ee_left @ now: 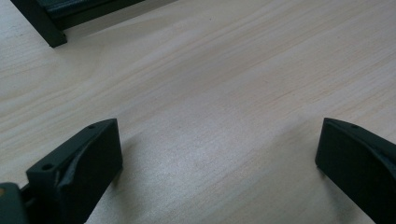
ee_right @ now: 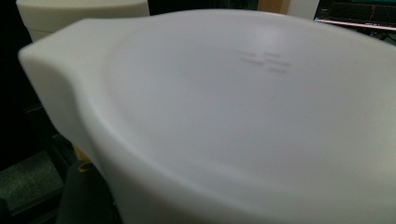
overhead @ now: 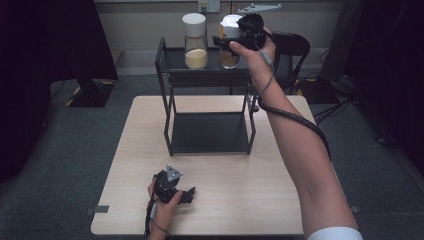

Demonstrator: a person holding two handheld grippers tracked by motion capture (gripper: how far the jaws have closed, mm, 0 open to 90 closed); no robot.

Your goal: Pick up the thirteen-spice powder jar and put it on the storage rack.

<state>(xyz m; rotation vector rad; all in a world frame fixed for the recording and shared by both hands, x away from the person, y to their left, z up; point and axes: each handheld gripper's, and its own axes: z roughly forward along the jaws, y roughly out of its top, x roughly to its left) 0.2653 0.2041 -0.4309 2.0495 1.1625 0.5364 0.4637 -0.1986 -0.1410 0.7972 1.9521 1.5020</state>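
Nearest me, at the lower middle of the high view, my left gripper (overhead: pixel 186 195) rests on the pale wooden counter (overhead: pixel 235 200), jaws spread wide with nothing between them; its own view gives bare wood grain and a corner of the black rack (ee_left: pixel 44 25) at the upper left.

Further up the frame stands that rack (overhead: pixel 209 102), a two-tier metal shelf. Its lower tier is bare. On the top tier, at upper centre, a jar (overhead: pixel 195 41) with a white lid and pale grain inside stands upright.

Just right of it, my right gripper (overhead: pixel 235 42) is clamped on a second jar (overhead: pixel 229 50), this one with darker contents. The right gripper view sits close over its white lid (ee_right: pixel 243 112), with the first jar's lid (ee_right: pixel 79 11) behind at the upper left. From the high view I cannot tell whether the held jar's base touches the top tier or hangs just clear of it.

My judgement: the grasp is made, and one jar is already placed or untouched. Whether this one is coming off or going on I cannot say. Left is settling it and letting go.
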